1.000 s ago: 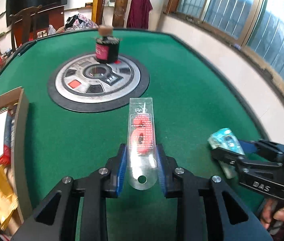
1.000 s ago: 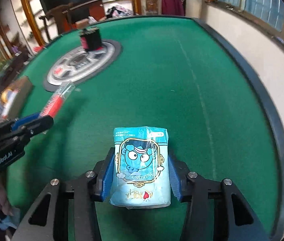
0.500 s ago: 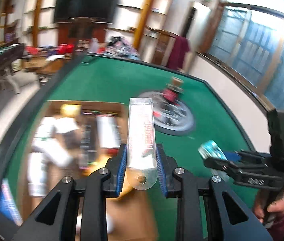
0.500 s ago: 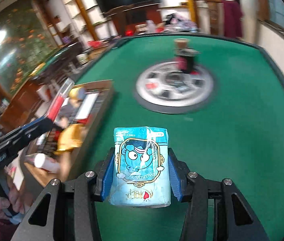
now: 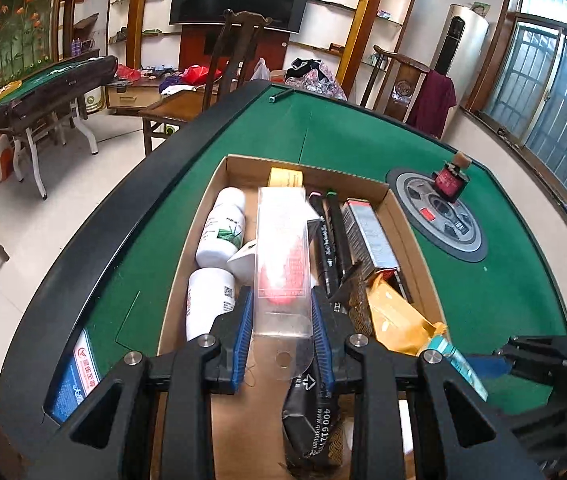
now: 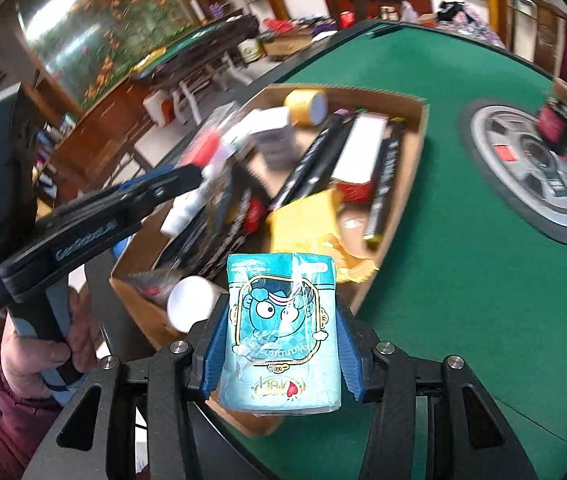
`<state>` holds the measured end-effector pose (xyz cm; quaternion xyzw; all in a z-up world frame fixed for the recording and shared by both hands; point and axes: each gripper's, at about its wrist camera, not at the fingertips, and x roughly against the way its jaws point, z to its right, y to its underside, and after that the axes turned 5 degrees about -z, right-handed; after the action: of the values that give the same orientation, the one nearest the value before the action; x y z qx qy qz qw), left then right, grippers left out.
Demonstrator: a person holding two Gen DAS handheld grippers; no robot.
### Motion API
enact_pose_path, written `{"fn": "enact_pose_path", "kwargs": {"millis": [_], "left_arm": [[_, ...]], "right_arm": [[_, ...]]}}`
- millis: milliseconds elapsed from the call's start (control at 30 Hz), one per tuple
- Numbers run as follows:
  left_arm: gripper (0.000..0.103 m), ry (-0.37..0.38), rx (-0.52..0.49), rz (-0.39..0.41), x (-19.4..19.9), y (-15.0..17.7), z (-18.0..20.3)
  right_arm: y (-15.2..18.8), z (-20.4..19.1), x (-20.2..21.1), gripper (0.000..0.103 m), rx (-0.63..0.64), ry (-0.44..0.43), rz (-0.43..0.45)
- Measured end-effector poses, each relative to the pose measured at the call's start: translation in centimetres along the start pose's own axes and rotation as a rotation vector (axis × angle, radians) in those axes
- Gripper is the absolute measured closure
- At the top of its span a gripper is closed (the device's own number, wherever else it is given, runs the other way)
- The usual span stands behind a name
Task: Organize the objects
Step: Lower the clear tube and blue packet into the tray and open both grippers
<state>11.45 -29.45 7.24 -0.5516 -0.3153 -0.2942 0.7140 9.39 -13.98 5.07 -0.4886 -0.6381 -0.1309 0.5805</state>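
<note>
Left gripper (image 5: 283, 332) clamped on clear blister pack (image 5: 282, 264), red item inside. Pack's long axis runs straight ahead along the fingers, hang-hole tab at the near end; its label text too small to read. It hangs over the open box (image 5: 395, 196) on the green table (image 5: 495, 288).

Right gripper (image 6: 279, 344) clamped on blue tissue pack (image 6: 281, 328), cartoon face on front, long axis along the fingers, bottom print upside down and not legible. It sits at the box's near edge.

Box holds white bottles (image 5: 221, 232), black pens (image 5: 333, 236), yellow bag (image 5: 395, 316), black pouch (image 5: 311, 420) reading "400 612".

Left gripper body reads "GenRobot.AI" in the right view. Red-labelled bottle (image 5: 452, 178) stands on the round centre disc (image 5: 443, 216).
</note>
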Motion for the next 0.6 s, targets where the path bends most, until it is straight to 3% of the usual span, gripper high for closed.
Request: {"fn": "enact_pose_path", "kwargs": {"millis": [167,300,467,533,600], "left_arm": [[0.076,-0.034,-0.031,-0.006,-0.6,0.7,0.1],[0.076,-0.032,-0.037,-0.003,-0.7,0.9,0.2],[0.075,-0.031,-0.031,0.002,-0.7,1.0,0.0],[0.07,-0.027,-0.017,0.008,-0.5,1.0,-0.3],[0.048,-0.019,0.007,0.029,0.0,0.9,-0.6]], "right_arm": [[0.0,-1.9,-2.1,0.05,0.045,0.044,-0.032],[-0.1,-2.8,-3.4,0.05,0.086,0.13,-0.033],[-0.3,-2.7,-4.0,0.05,0.089,0.152,-0.031],[-0.3,-3.0,-4.5,0.049,0.099,0.163,-0.023],[-0.5,-3.4,-4.9,0.049,0.116,0.179,-0.02]]}}
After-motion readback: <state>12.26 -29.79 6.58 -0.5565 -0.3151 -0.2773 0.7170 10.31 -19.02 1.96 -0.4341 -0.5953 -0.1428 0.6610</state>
